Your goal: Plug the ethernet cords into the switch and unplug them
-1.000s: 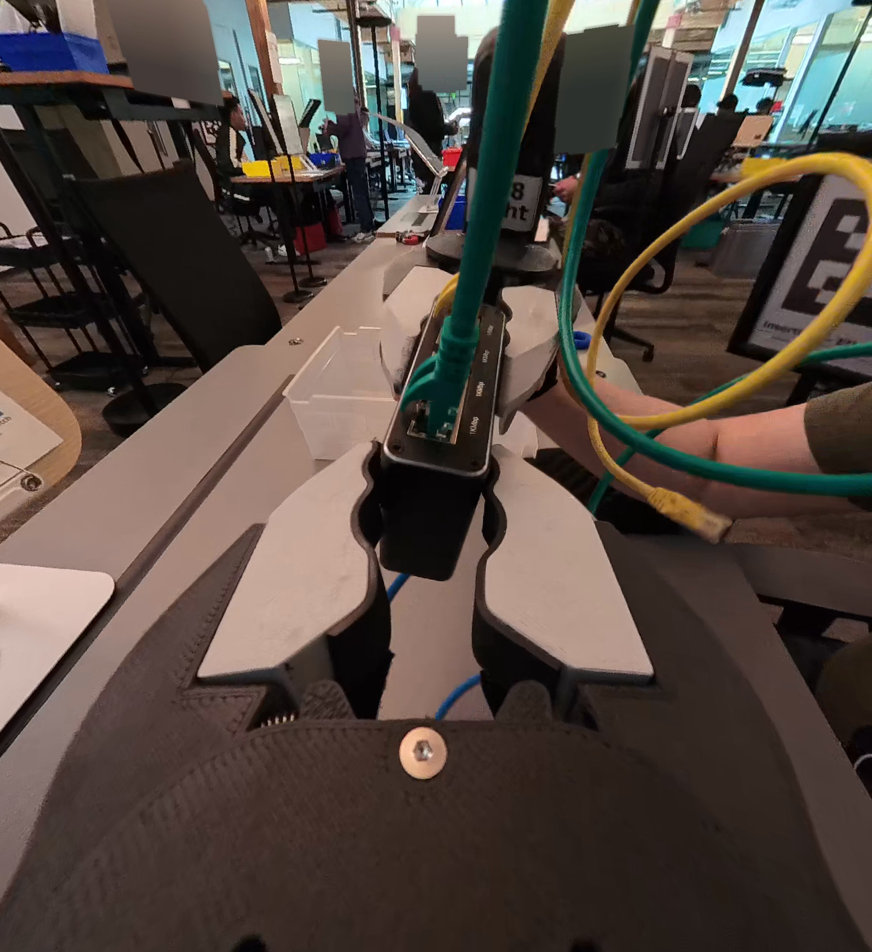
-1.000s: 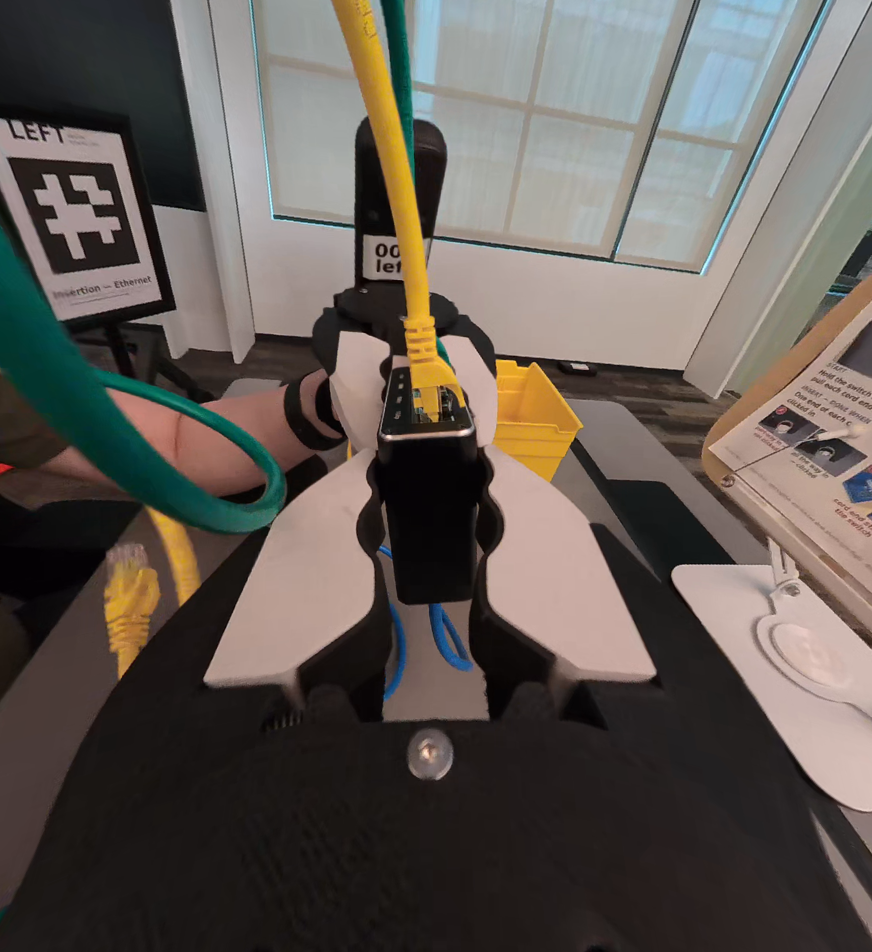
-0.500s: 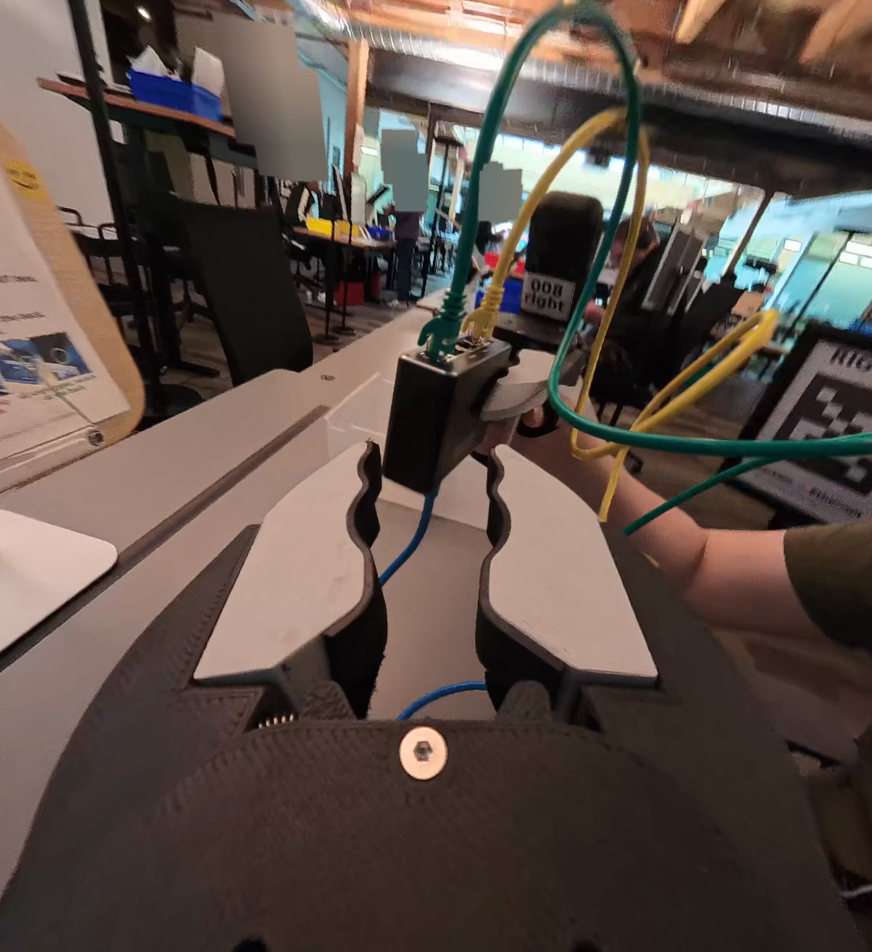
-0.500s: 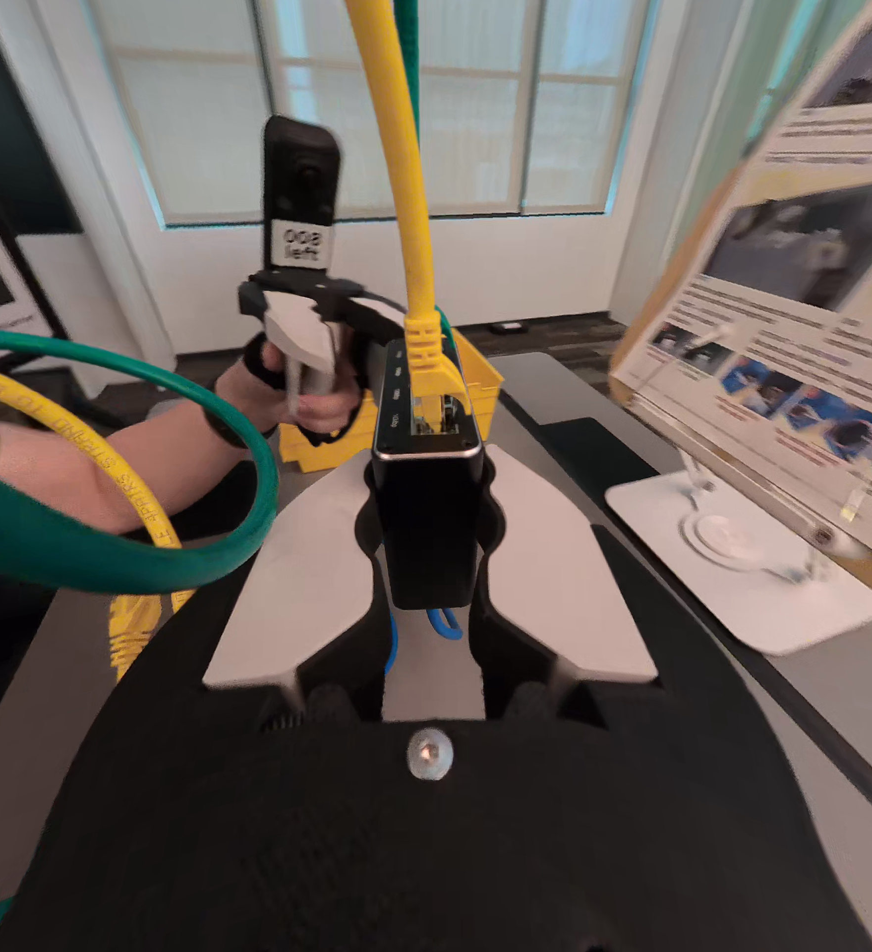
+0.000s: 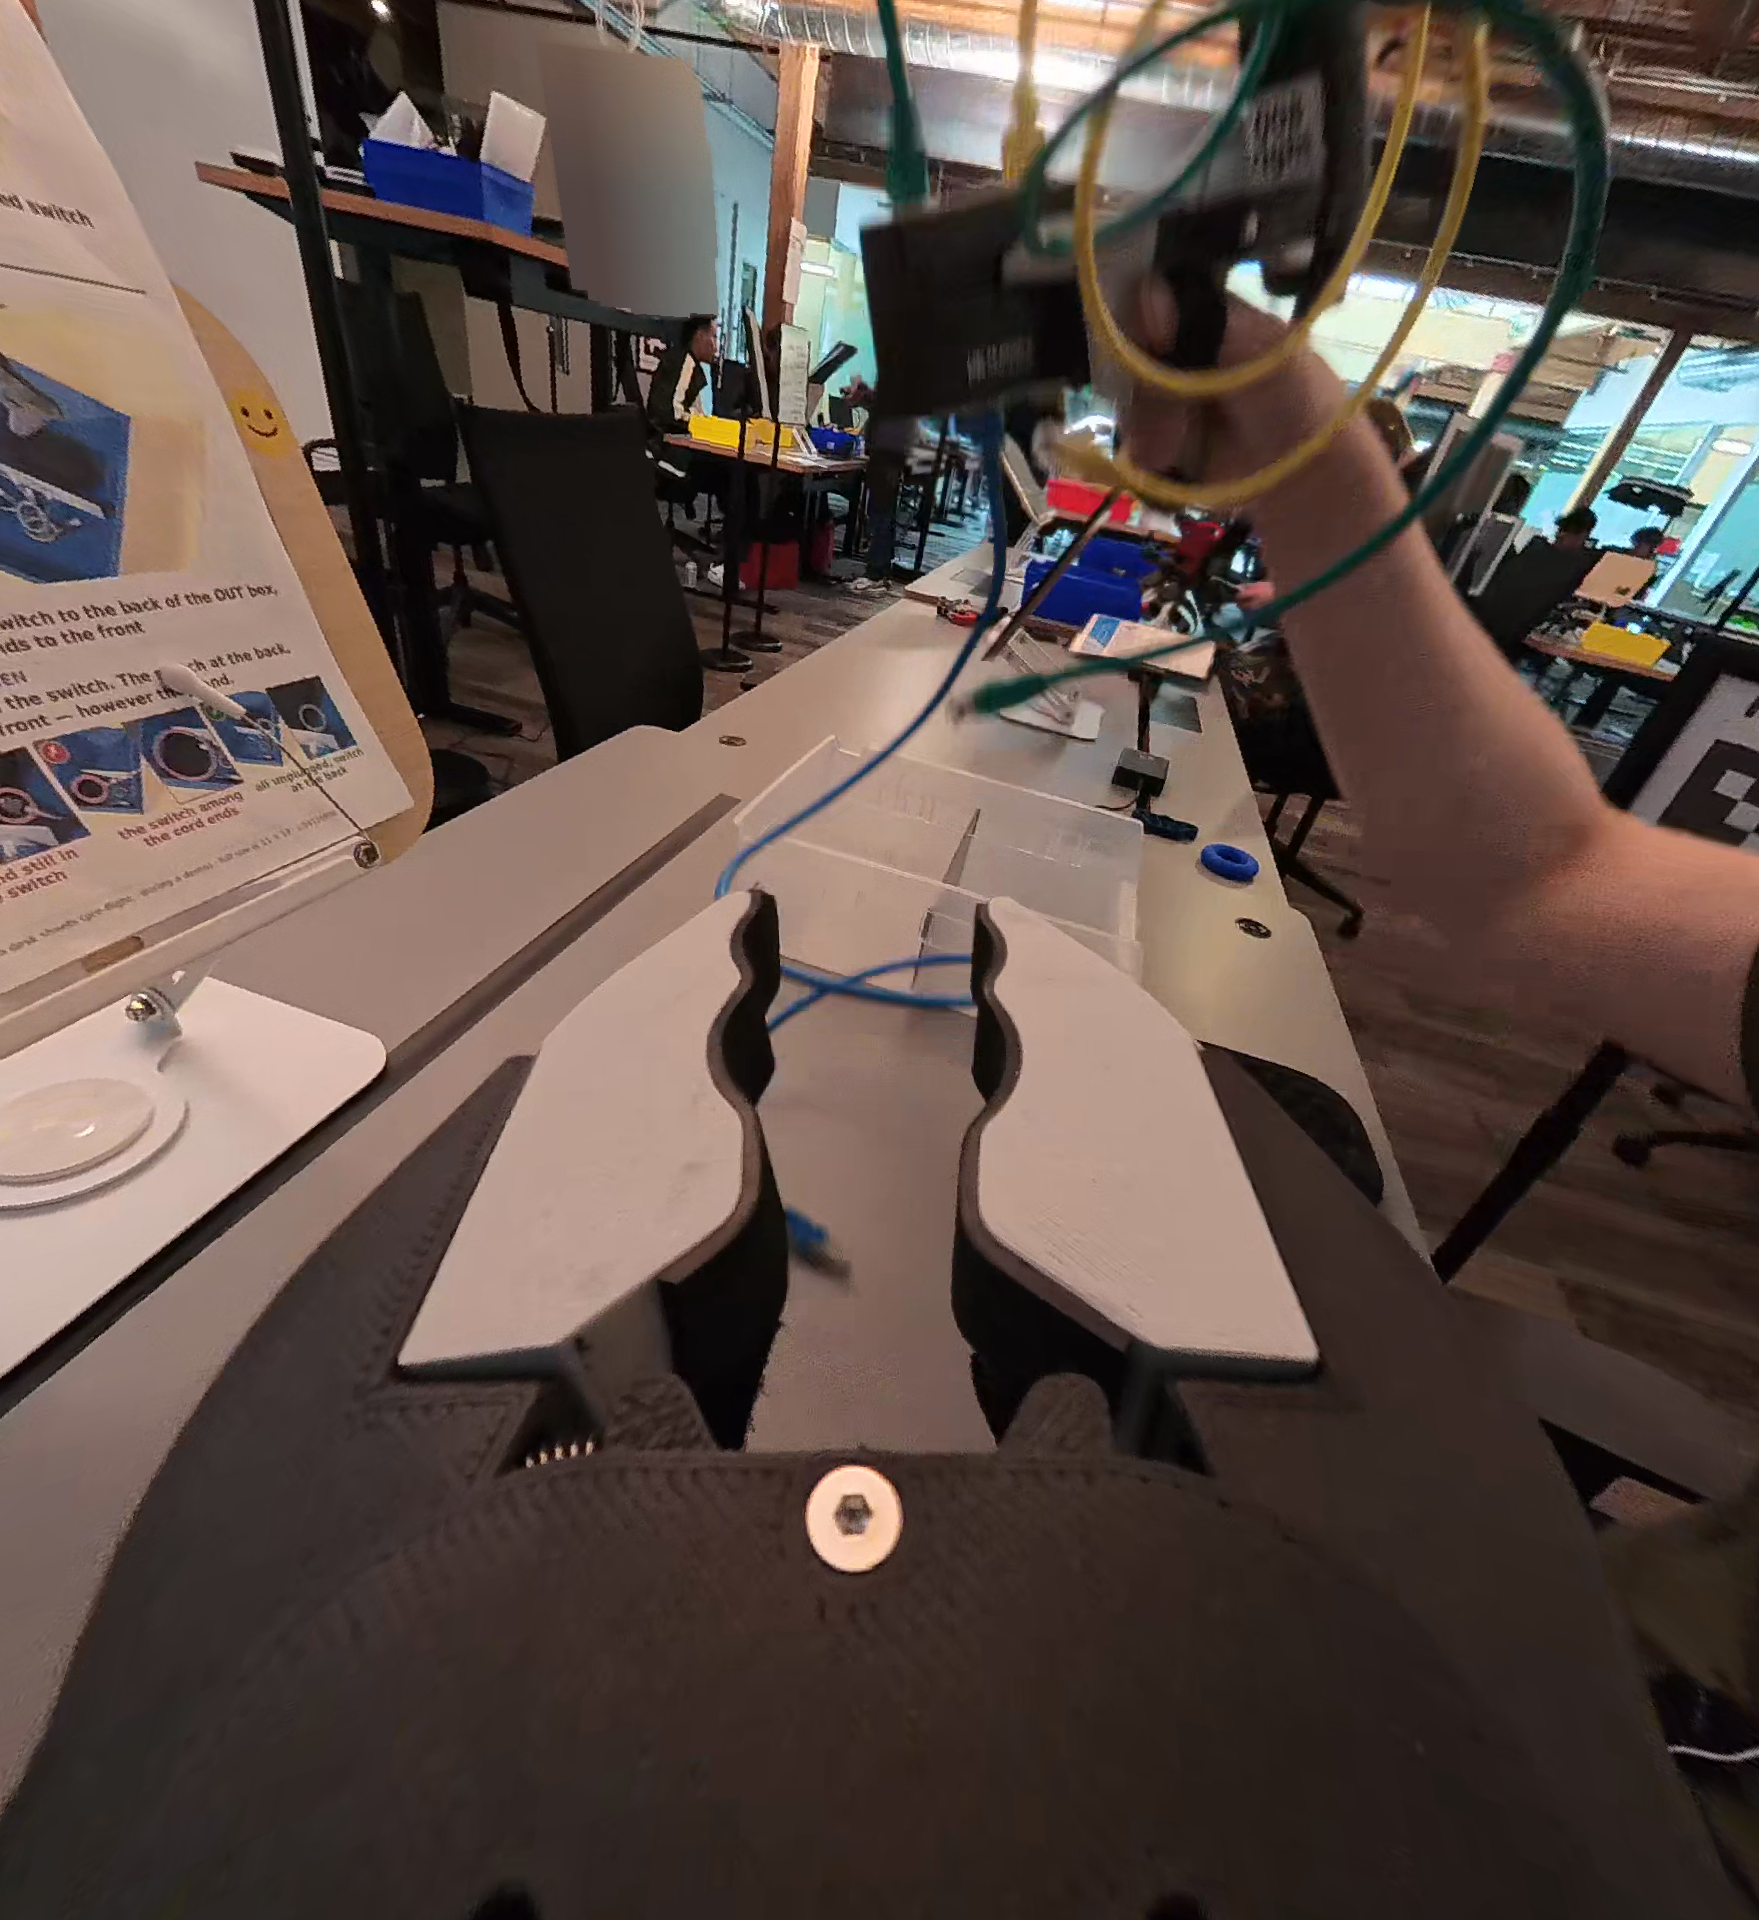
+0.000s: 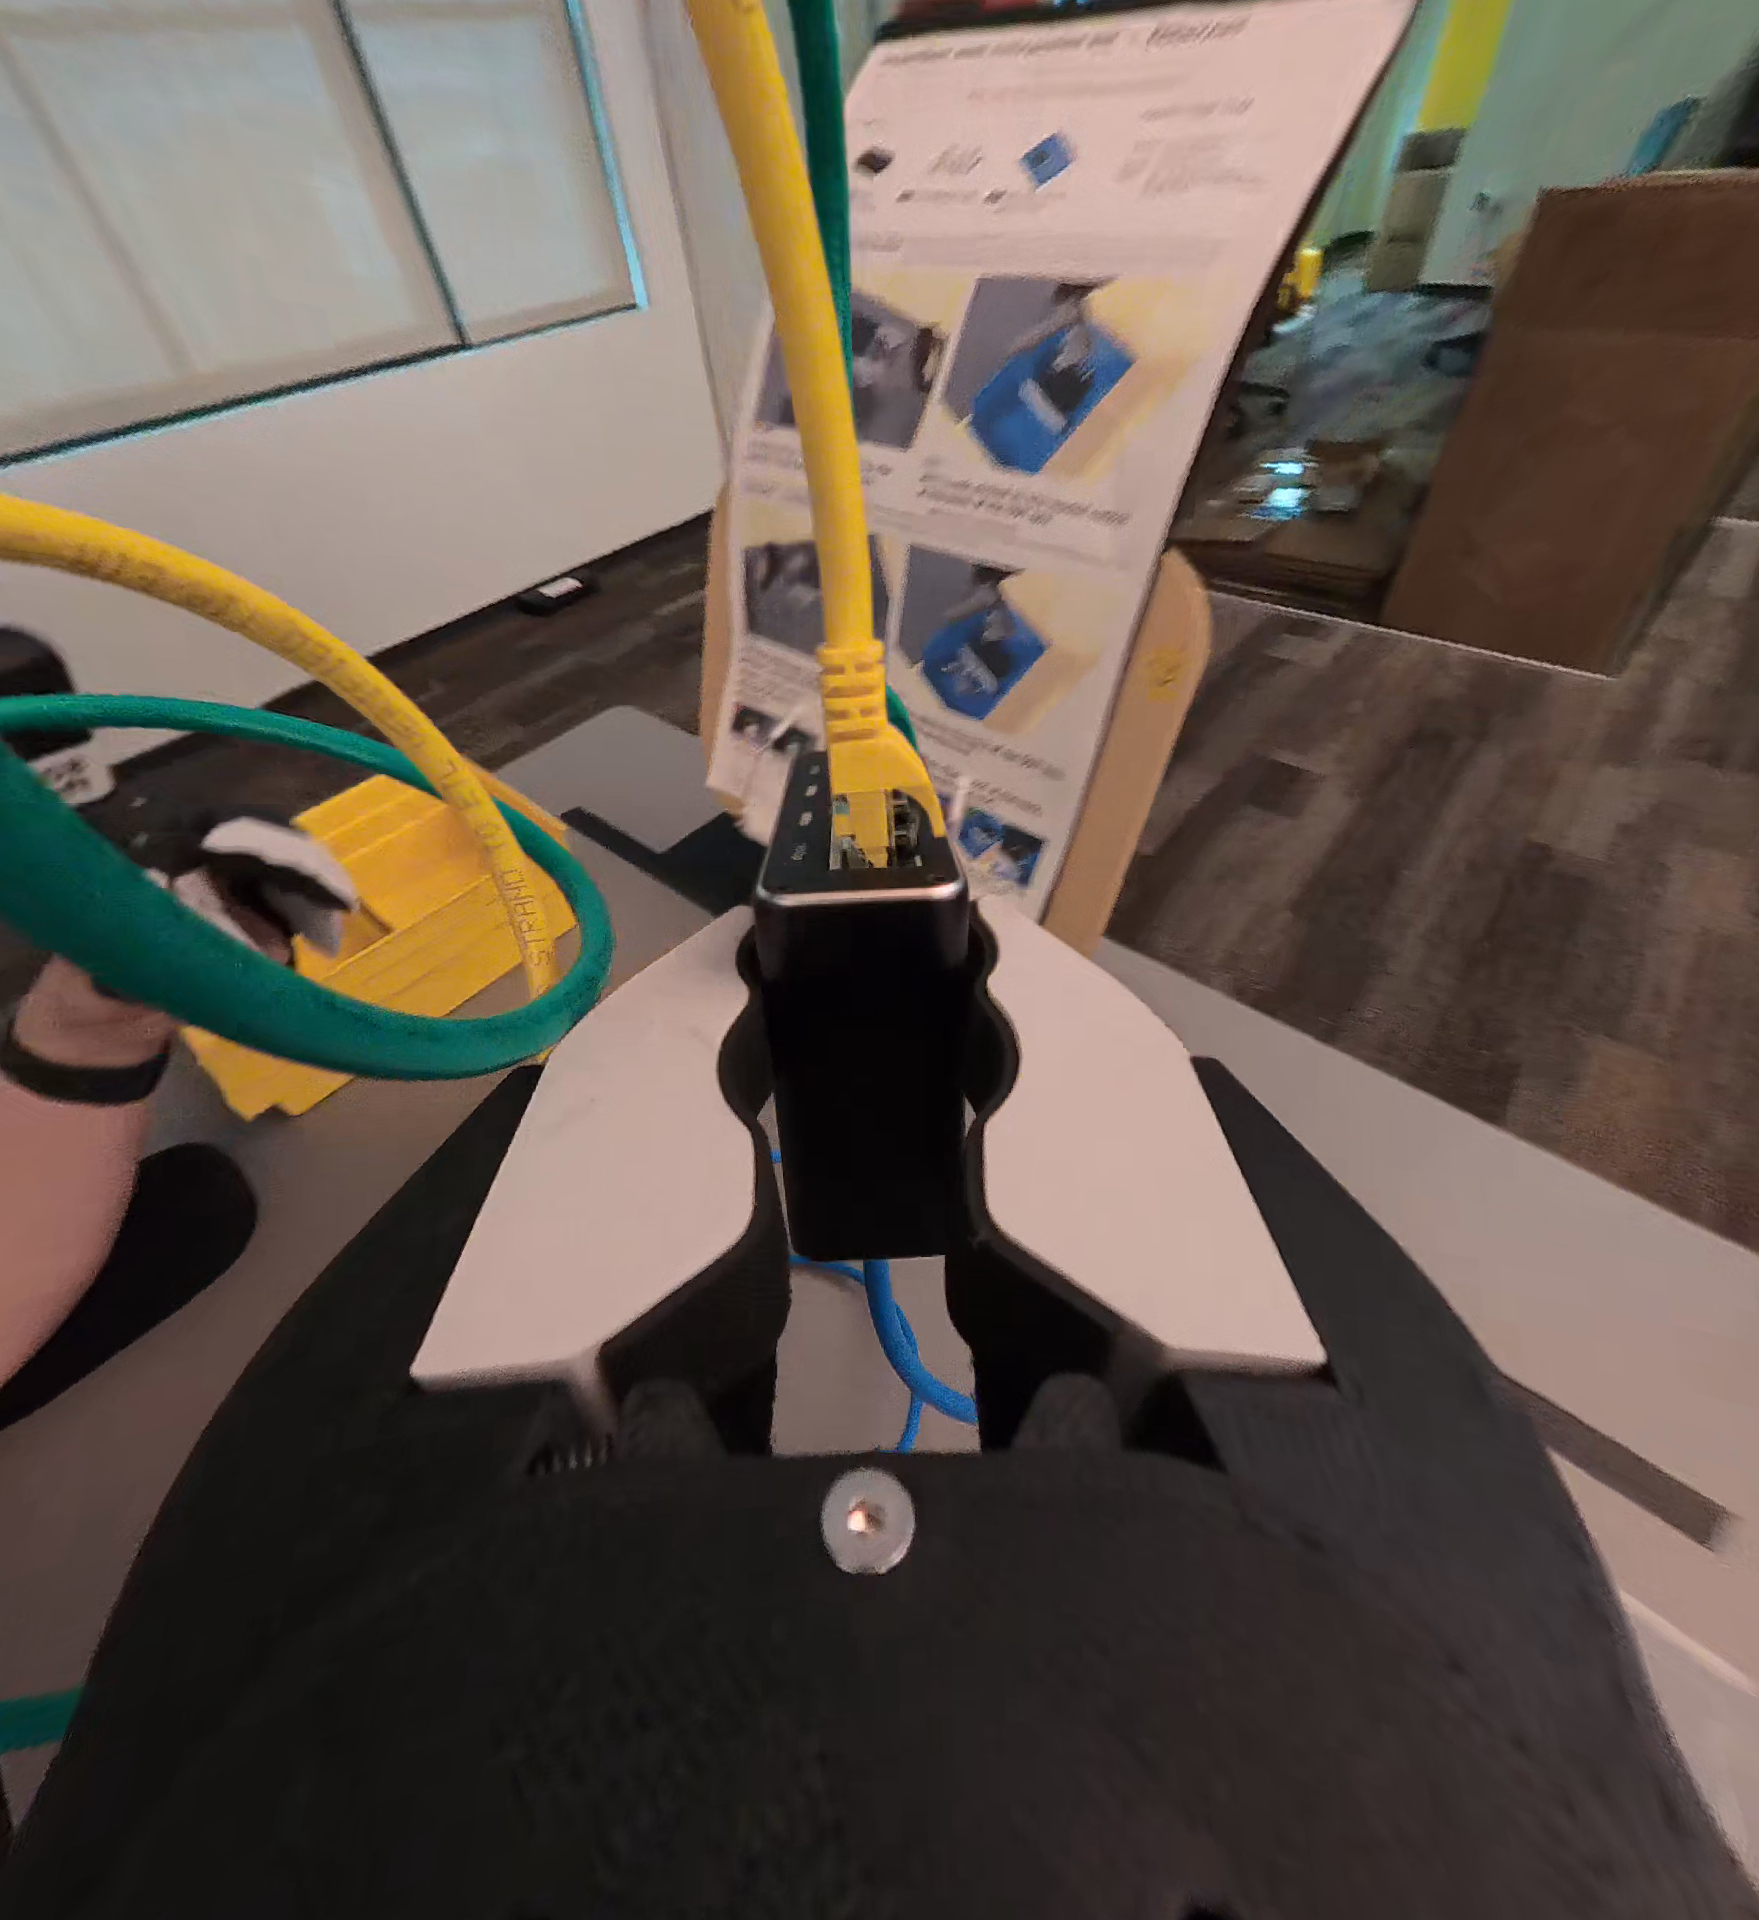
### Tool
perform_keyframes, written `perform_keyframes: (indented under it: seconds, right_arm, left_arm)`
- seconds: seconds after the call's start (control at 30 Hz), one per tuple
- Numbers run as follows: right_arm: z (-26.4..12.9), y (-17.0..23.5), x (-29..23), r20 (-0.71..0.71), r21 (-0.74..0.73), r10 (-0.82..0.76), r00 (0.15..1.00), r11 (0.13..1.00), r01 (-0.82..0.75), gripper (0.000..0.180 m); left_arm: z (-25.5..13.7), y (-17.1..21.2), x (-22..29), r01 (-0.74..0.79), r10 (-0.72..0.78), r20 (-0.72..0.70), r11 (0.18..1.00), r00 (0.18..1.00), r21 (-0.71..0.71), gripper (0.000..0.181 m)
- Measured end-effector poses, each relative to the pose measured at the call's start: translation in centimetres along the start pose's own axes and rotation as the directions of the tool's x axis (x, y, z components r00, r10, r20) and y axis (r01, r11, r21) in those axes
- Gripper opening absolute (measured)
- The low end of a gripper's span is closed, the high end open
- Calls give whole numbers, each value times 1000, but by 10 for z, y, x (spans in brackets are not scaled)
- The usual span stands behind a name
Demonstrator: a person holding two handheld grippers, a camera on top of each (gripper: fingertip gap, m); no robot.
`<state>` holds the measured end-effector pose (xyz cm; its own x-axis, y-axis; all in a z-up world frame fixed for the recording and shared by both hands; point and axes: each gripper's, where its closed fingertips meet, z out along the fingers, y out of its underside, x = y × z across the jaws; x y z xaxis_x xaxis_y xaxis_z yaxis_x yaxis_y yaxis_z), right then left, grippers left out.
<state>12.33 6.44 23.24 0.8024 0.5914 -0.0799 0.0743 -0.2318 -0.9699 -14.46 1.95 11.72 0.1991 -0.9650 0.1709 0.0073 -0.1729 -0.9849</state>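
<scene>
My right gripper point(image 6: 859, 935) is shut on the black switch point(image 6: 859, 1070) and holds it upright above the table. A yellow cord point(image 6: 833, 436) is plugged into its top, and a green cord point(image 6: 231, 977) loops to the left. A blue cord point(image 6: 896, 1340) hangs below the switch. In the left wrist view the switch point(image 5: 968, 301) is blurred, high up and far from my left gripper point(image 5: 870, 935), which is open and empty low over the table. The blue cord point(image 5: 958, 665) hangs from the switch to the table between my left fingers. My left gripper also shows in the right wrist view point(image 6: 262, 883).
A clear plastic box point(image 5: 1041, 831) stands just beyond my left gripper. An instruction board on a white stand point(image 5: 127, 520) is at the left and also shows in the right wrist view point(image 6: 1010, 416). A yellow bin point(image 6: 407, 925) sits on the table. A blue ring point(image 5: 1228, 860) lies near the table edge.
My left gripper has let go of the switch and drawn back low over the table. My right gripper has lifted the switch, with its cords, up and away and turned rightward.
</scene>
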Motion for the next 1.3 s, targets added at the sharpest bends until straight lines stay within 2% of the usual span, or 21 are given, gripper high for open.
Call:
perform_keyframes:
  seconds: [0.17,0.33,0.53,0.67,0.83,1.03,1.3]
  right_arm:
    - [-39,-84,30,-163,2,-5,987,1000,5,34]
    - [-83,-151,51,-326,70,-12,945,997,36,34]
    - [-127,-176,88,-508,73,-18,861,995,64,34]
    - [-146,-157,122,-608,25,-16,794,999,40,34]
    - [-152,-107,165,-690,-64,-28,723,998,-23,34]
    - [-138,-39,195,-695,-160,-39,718,982,-102,34]
    - [-102,51,207,-615,-297,-10,788,929,-220,34]
  left_arm:
    - [1,4,4,-10,9,-9,999,1000,-35,35]
    - [6,12,5,-2,1,-21,997,1000,-72,35]
    - [14,22,7,1,-5,-34,993,999,-116,35]
    - [18,28,8,5,-11,-42,991,999,-136,35]
    - [24,35,9,8,-17,-54,987,998,-163,35]
    - [30,44,10,10,-23,-64,980,998,-199,35]
    - [37,54,10,24,-42,-74,972,996,-233,35]
